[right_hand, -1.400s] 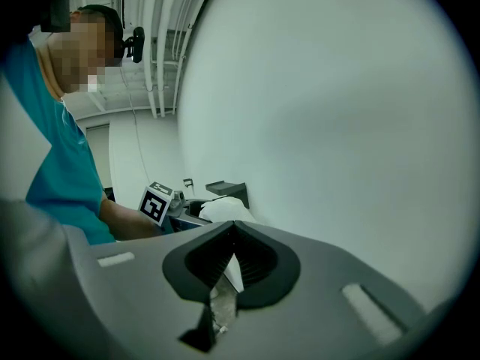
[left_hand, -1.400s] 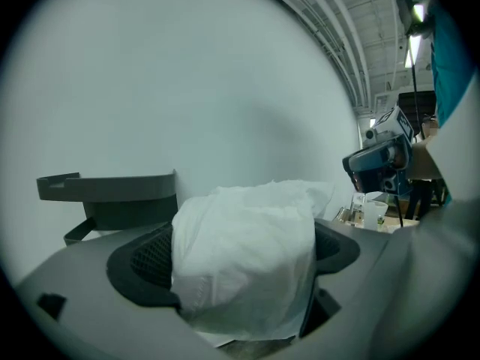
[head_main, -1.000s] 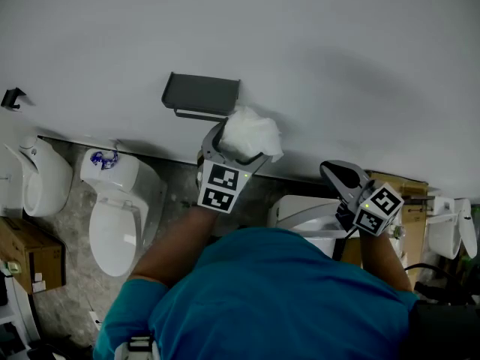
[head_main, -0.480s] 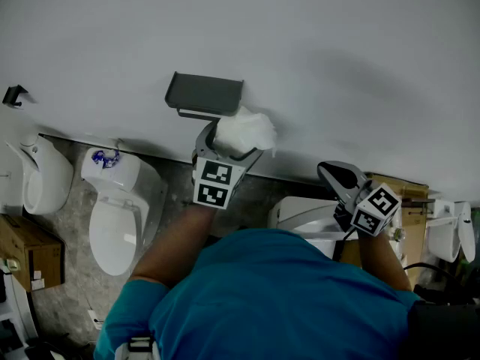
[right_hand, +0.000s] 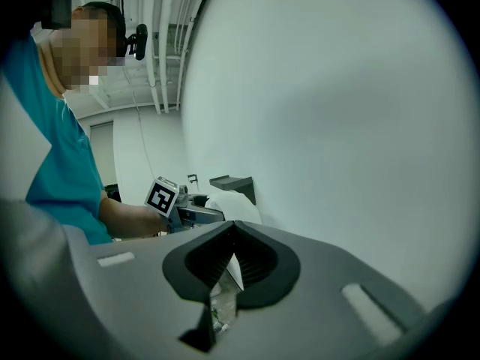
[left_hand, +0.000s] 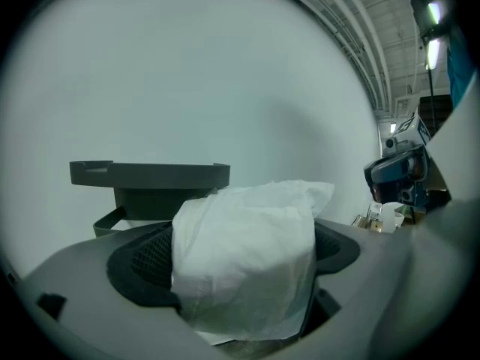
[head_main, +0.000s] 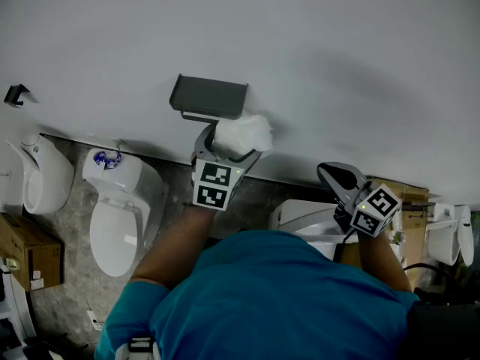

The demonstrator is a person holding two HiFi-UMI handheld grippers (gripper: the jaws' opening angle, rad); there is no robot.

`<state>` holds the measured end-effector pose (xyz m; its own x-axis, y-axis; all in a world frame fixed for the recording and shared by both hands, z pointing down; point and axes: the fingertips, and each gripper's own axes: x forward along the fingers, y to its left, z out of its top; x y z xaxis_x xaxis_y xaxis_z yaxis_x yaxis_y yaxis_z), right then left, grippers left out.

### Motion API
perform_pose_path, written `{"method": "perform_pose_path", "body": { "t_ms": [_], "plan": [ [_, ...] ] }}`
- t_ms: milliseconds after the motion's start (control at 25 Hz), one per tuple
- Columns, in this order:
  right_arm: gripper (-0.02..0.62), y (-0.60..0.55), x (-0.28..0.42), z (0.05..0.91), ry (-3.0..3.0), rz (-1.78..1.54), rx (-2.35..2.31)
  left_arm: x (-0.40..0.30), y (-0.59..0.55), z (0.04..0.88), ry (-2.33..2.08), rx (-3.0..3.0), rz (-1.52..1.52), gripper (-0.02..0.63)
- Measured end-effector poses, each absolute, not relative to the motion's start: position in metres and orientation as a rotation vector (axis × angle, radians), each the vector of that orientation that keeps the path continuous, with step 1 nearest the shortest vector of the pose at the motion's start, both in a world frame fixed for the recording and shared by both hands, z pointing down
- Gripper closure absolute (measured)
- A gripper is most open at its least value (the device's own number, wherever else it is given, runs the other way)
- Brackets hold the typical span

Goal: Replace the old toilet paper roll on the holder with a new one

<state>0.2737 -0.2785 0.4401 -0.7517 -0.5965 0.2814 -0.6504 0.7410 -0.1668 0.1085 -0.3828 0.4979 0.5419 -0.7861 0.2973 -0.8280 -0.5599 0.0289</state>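
A dark grey toilet paper holder (head_main: pixel 208 96) with a flat shelf top is fixed to the white wall. My left gripper (head_main: pixel 229 142) is shut on a white toilet paper roll (head_main: pixel 240 134), held just below and right of the holder and touching its lower edge. In the left gripper view the roll (left_hand: pixel 244 261) fills the jaws, with the holder (left_hand: pixel 150 175) right behind it. My right gripper (head_main: pixel 337 177) hangs lower right, away from the wall, shut on a thin scrap of clear plastic wrapper (right_hand: pixel 223 295). The right gripper view shows the holder (right_hand: pixel 234 184) far off.
Below on the stone floor stand a white toilet (head_main: pixel 116 216), another white fixture (head_main: pixel 45 175) and a cardboard box (head_main: pixel 26 257) at the left. A white toilet tank (head_main: pixel 307 220) sits under the right gripper. More fixtures (head_main: pixel 450 235) stand at the right.
My left gripper has carried the roll up and left, from beside the holder's right end to right under it. The right gripper has barely moved.
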Motion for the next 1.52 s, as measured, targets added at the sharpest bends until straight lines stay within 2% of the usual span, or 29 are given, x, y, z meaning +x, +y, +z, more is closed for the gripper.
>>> {"method": "perform_pose_path", "body": {
  "t_ms": [1520],
  "plan": [
    [0.592,-0.286,0.228,0.445,-2.691,0.367,0.930,0.077,-0.399,0.500,-1.446,2.535,0.362,0.071]
  ]
}}
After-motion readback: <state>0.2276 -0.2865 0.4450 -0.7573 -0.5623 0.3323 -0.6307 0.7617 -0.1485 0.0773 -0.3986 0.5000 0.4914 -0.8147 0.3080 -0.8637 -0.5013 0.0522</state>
